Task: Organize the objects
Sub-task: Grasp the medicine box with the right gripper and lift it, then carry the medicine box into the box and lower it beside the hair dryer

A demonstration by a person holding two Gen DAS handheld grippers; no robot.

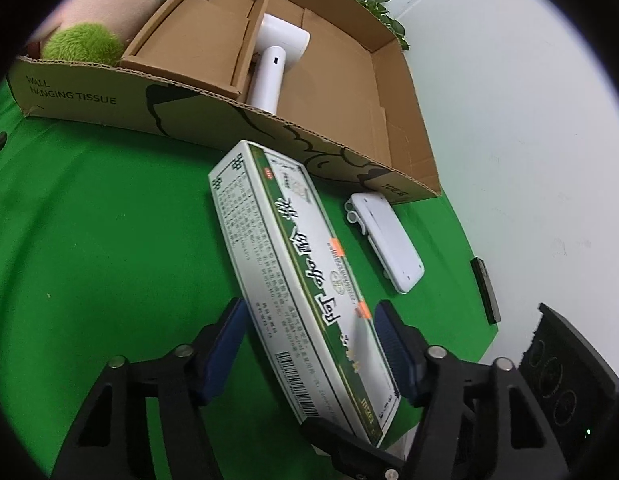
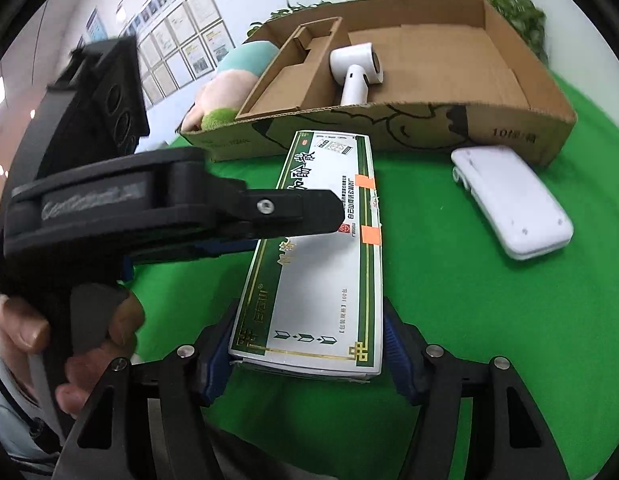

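A long white and green medicine box [image 1: 297,280] lies between both grippers, above the green cloth; it also shows in the right wrist view [image 2: 321,256]. My left gripper [image 1: 311,344] is shut on its side, one finger [image 2: 269,208] lying across its top in the right wrist view. My right gripper [image 2: 307,344] is shut on its near end. A white flat device [image 1: 385,236] lies on the cloth by the carton; it also shows in the right wrist view [image 2: 509,200]. A white hair dryer [image 1: 275,60] lies inside the open cardboard carton [image 1: 213,120].
A smaller cardboard insert [image 1: 197,32] stands in the carton's left part. Plush toys [image 1: 89,20] sit at the carton's left end. A plant [image 2: 513,12] stands behind the carton. A black bar [image 1: 485,288] lies at the cloth's right edge on the white table.
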